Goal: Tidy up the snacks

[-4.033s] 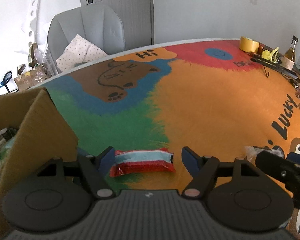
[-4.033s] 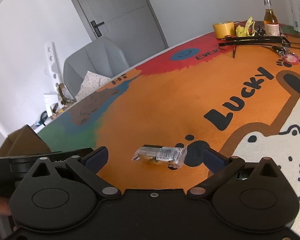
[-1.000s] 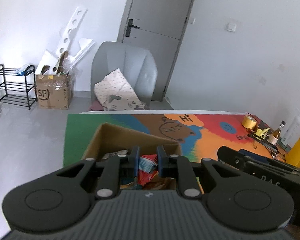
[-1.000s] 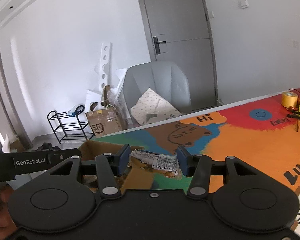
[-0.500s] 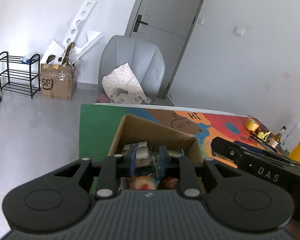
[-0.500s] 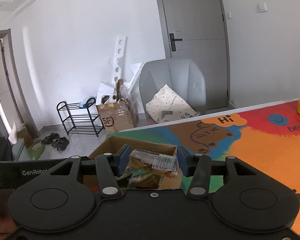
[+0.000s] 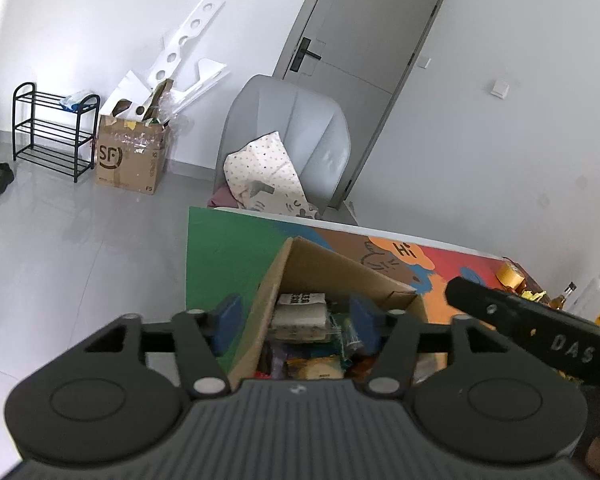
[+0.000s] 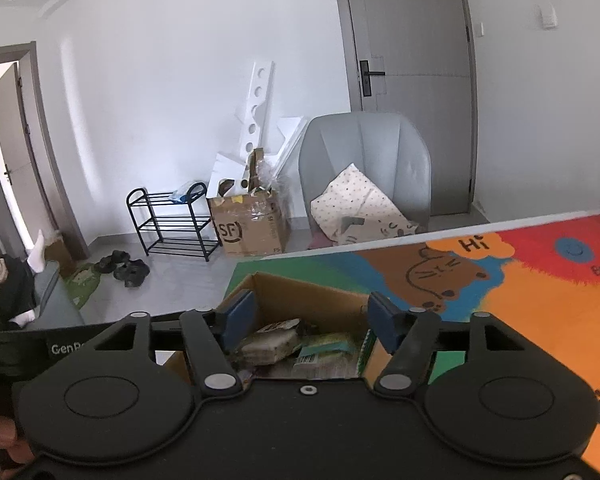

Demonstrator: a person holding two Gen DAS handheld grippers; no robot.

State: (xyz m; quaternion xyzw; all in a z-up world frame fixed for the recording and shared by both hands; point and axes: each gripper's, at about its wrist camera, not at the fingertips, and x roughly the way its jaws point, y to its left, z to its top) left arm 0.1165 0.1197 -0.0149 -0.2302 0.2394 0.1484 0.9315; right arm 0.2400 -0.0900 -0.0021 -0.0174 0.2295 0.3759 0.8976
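An open cardboard box (image 7: 324, 270) stands on the colourful table mat (image 7: 220, 252) and holds several snack packets (image 7: 300, 316). My left gripper (image 7: 296, 320) is open and empty, held above the box's left wall. The box also shows in the right wrist view (image 8: 300, 300), with snack packets (image 8: 272, 344) inside. My right gripper (image 8: 310, 320) is open and empty above the box. The other gripper's body crosses the right edge of the left wrist view (image 7: 540, 332).
A grey chair (image 8: 364, 164) with a spotted cushion stands behind the table. A cardboard SF box (image 8: 252, 228), a black shoe rack (image 8: 172, 220) and shoes sit on the floor at left. A yellow tape roll (image 7: 510, 274) and a bottle (image 7: 562, 296) are far right on the table.
Both grippers opened over the box. The left one let go of the red packet earlier, and the right one has just dropped its clear-wrapped snack into the box.
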